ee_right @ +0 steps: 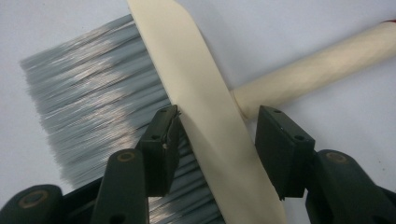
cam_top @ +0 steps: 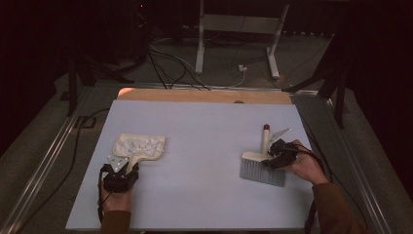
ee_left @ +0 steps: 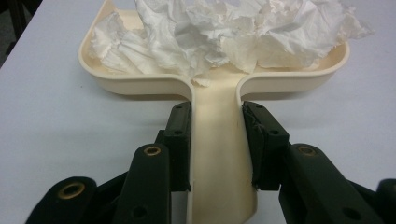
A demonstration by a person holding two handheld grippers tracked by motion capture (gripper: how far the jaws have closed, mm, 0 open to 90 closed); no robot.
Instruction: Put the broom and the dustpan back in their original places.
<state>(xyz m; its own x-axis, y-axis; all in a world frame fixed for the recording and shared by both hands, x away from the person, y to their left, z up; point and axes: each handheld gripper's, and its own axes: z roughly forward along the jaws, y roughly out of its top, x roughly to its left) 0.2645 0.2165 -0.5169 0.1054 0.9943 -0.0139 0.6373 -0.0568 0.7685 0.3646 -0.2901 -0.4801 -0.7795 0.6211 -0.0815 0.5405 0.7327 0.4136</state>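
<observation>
On the pale grey-blue table top (cam_top: 199,146) the left gripper (cam_top: 119,176) has its two black jaws closed against either side of the flat handle of a cream plastic dustpan (cam_top: 140,147), which lies on the left part of the table with its open mouth pointing away from the person. In the left gripper view the jaw pads (ee_left: 180,135) press on the handle just below where it widens into the pan, and the pan's tray is heaped with crumpled white tissue paper (ee_left: 224,32) that rises above the rim — some of it spilling toward the handle's root. On the right part of the table, well apart from the dustpan, lies a small hand brush with a cream plastic back, grey bristles and a round pale wooden handle tipped in red (cam_top: 263,163); its bristles point toward the person and its handle points away. The right gripper (cam_top: 278,155) sits over the brush's back. In the right gripper view its jaws straddle the cream back (ee_right: 210,121) where the handle joins it: one pad (ee_right: 161,144) touches the bristle side, while the other pad stands a little clear on the handle side, so the jaws are partly open and not clamped — the brush rests flat on the table.
</observation>
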